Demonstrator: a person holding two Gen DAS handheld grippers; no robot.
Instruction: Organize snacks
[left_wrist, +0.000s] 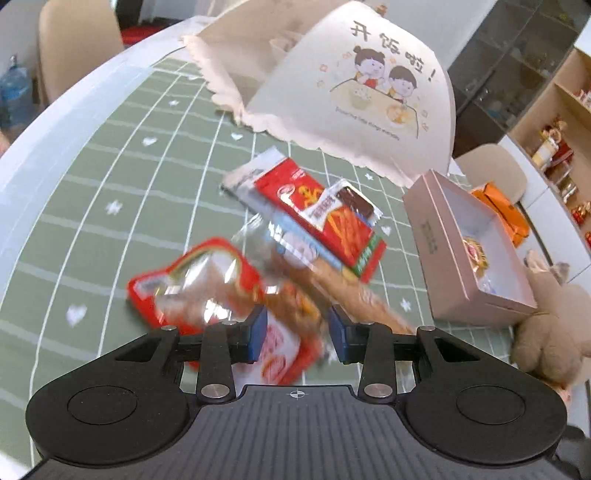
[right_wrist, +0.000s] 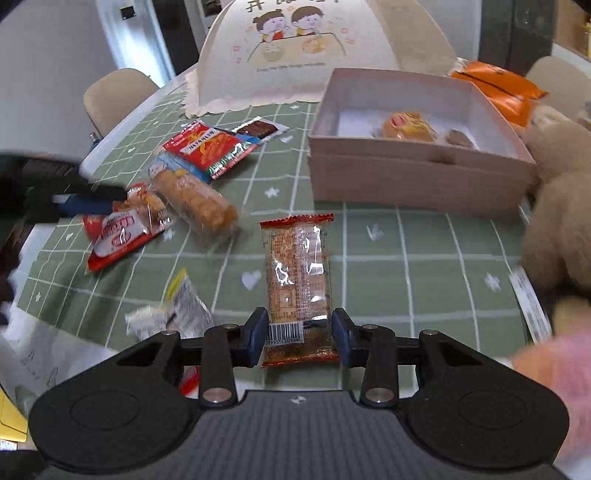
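Note:
In the left wrist view my left gripper (left_wrist: 297, 332) is open around the end of a red clear-window snack packet (left_wrist: 207, 291), which is blurred. Beside it lie a long biscuit roll (left_wrist: 332, 284) and a red snack pouch (left_wrist: 325, 218) on the green checked cloth. In the right wrist view my right gripper (right_wrist: 299, 336) is open with its fingers on both sides of a clear cracker packet (right_wrist: 297, 280) with red ends. The pink open box (right_wrist: 421, 173) holds a yellow wrapped snack (right_wrist: 406, 127). My left gripper (right_wrist: 85, 205) also shows there at the red packet (right_wrist: 122, 229).
A folded mesh food cover (left_wrist: 354, 85) stands at the back of the table. An orange bag (right_wrist: 498, 86) lies behind the box. A beige plush toy (right_wrist: 557, 206) sits right of the box. A small crumpled wrapper (right_wrist: 177, 310) lies at the near left.

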